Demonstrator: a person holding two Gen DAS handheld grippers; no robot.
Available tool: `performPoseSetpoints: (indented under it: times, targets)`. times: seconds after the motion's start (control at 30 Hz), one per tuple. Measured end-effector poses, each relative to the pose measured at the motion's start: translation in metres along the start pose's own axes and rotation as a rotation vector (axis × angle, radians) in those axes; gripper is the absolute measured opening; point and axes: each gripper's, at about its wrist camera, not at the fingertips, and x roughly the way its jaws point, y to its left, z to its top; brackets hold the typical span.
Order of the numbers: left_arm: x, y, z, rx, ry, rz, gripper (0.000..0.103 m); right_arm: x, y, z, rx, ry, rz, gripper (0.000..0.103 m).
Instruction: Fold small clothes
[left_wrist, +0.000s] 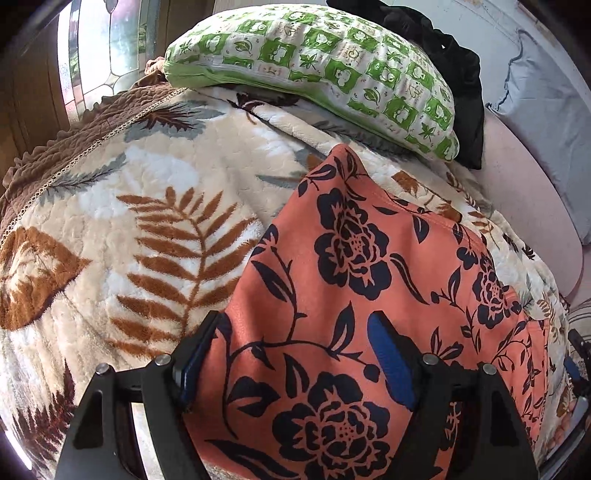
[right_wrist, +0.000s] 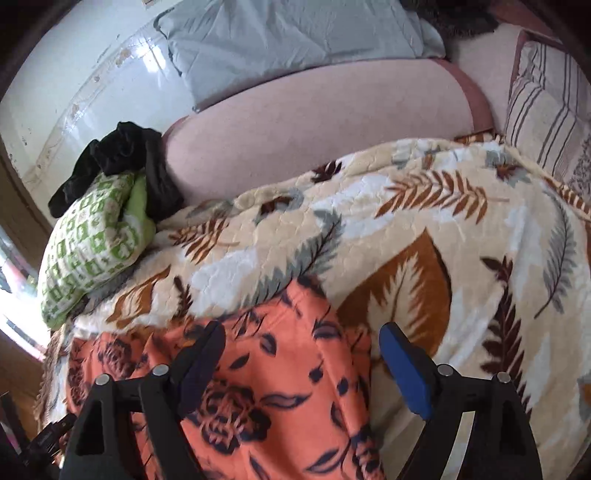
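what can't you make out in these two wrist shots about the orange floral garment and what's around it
- Orange floral garment: its near hem is cut off by the bottom edge in both wrist views; garment type unclear.
- Right wrist view: the print is motion-blurred.
- Black clothing: mostly hidden behind the green patterned pillow.
- Left hand-held gripper and right hand-held gripper: open; contact with cloth unclear.

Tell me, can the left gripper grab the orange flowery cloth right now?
Probably yes. The left gripper is open, its fingers straddling the orange flowery cloth, which lies on the leaf blanket with nothing covering it. Closing may be enough.
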Motion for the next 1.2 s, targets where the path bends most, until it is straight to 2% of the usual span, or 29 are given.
performPoseSetpoints:
  times: [0.03,0.13,0.17,0.2,0.23,0.27,0.33,0.47,0.57,0.6,0.7,0.73,0.8,0.87,0.93,0.97,1.0,1.07,1.17,1.2]
  targets:
    - [0.002,-0.002,0.0,-0.002,-0.004,0.003,0.08,0.012,0.001,0.007,-0.013,0.0,-0.002,0.088]
    - [0.01,-0.012,0.008,-0.009,0.013,-0.006,0.08,0.052,0.005,0.02,-0.03,0.085,-0.01,0.086]
    - [0.012,-0.014,0.008,-0.009,0.013,-0.007,0.08,0.065,0.007,0.02,-0.048,0.112,-0.048,0.079]
    - [0.013,-0.015,0.009,-0.008,0.008,0.001,0.08,0.077,0.009,0.02,-0.074,0.141,-0.073,0.048]
    - [0.014,-0.017,0.009,-0.003,0.007,0.01,0.08,0.087,0.012,0.017,-0.113,0.182,-0.095,0.022]
    - [0.017,-0.017,0.01,0.003,0.011,0.016,0.08,0.095,0.014,0.012,-0.146,0.215,-0.124,0.008]
    - [0.021,-0.016,0.01,0.0,0.023,0.024,0.08,0.089,0.019,0.008,-0.188,0.164,-0.138,0.008]
    - [0.02,-0.009,0.008,-0.028,0.022,0.02,0.08,0.057,-0.012,0.03,-0.035,0.008,-0.14,0.008]
    - [0.017,-0.012,0.005,-0.005,0.014,0.029,0.08,0.071,-0.032,0.028,0.005,0.054,-0.18,0.008]
    - [0.017,-0.013,0.004,0.003,0.012,0.033,0.08,0.076,-0.036,0.025,0.026,0.071,-0.176,0.012]
    - [0.019,-0.017,0.003,0.029,0.024,0.034,0.08,0.077,-0.052,0.019,0.156,0.126,-0.09,0.013]
    - [0.02,-0.018,0.003,0.041,0.028,0.041,0.08,0.071,-0.056,0.019,0.193,0.119,-0.068,0.013]
    - [0.018,-0.02,0.003,0.054,0.024,0.049,0.08,0.049,-0.063,0.021,0.233,0.046,-0.047,0.019]
    - [0.016,-0.02,0.004,0.058,0.023,0.046,0.08,0.023,-0.066,0.025,0.233,-0.034,-0.058,0.024]
    - [0.011,-0.017,0.005,0.043,0.009,0.032,0.08,-0.004,-0.066,0.024,0.222,-0.084,-0.035,0.04]
    - [0.009,-0.017,0.006,0.038,-0.002,0.019,0.08,-0.016,-0.062,0.022,0.202,-0.095,-0.027,0.066]
    - [0.006,-0.019,0.006,0.042,-0.009,0.012,0.08,-0.028,-0.057,0.016,0.171,-0.109,-0.013,0.073]
    - [0.002,-0.024,0.005,0.066,-0.024,0.013,0.08,-0.046,-0.039,-0.003,0.073,-0.093,0.048,0.073]
    - [-0.006,-0.038,-0.001,0.133,-0.044,-0.009,0.08,-0.061,-0.014,-0.045,-0.022,-0.044,0.071,0.07]
    - [-0.006,-0.043,-0.003,0.157,-0.036,-0.016,0.08,-0.065,-0.008,-0.061,-0.033,-0.028,0.096,0.061]
